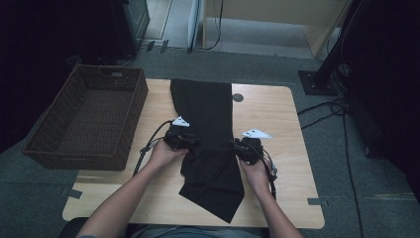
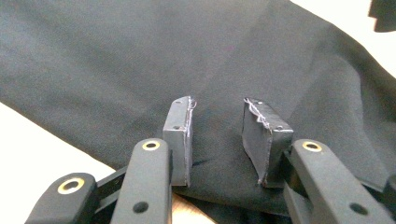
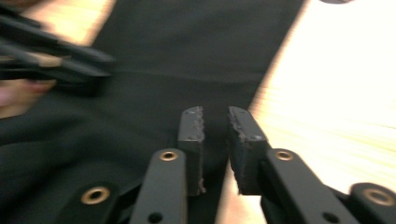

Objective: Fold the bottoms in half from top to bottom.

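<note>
Black garment lies on bench, long axis 12-to-6, between both tools: left tool at its 9 o'clock edge, right tool at 3, both spread, pinching nothing.

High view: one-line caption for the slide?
Person's left tongs and right tongs flank a long black cloth garment on a light wooden table, beside a dark brown wicker basket.
</note>
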